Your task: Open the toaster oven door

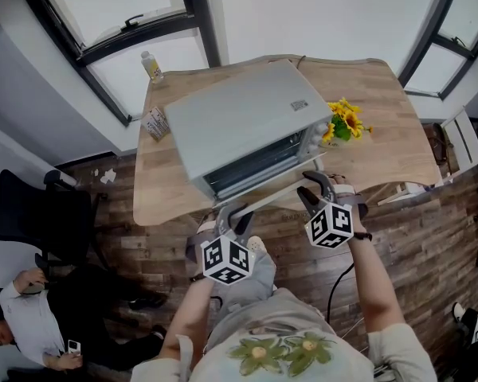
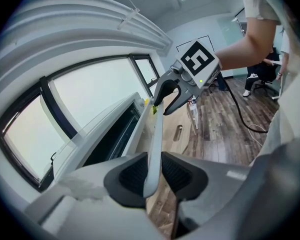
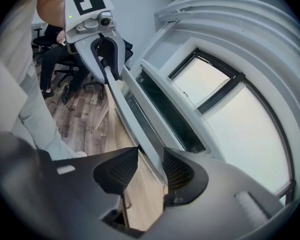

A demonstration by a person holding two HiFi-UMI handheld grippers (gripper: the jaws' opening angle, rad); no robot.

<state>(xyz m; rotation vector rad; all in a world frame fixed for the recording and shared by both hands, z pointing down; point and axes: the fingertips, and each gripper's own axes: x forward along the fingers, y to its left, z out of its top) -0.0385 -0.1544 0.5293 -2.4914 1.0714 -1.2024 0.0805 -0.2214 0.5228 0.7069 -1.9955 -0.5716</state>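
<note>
A silver toaster oven [image 1: 239, 122] sits on the wooden table [image 1: 382, 142], its dark glass door [image 1: 251, 165] facing me and seemingly tipped a little outward. The door's long silver handle bar [image 1: 271, 193] runs along the front. My left gripper [image 1: 233, 217] is at the bar's left end. In the left gripper view the handle bar [image 2: 156, 134] runs between the pads [image 2: 135, 176], which press on it from both sides. My right gripper [image 1: 312, 188] is at the right end. There the handle bar [image 3: 132, 119] lies against one pad [image 3: 177, 171], with a gap on the other side.
On the table stand a bottle [image 1: 151, 66], a small carton [image 1: 157, 123] and sunflowers [image 1: 344, 122]. A black chair [image 1: 32, 213] and a seated person [image 1: 24, 325] are at the lower left on the wooden floor. Windows line the far wall.
</note>
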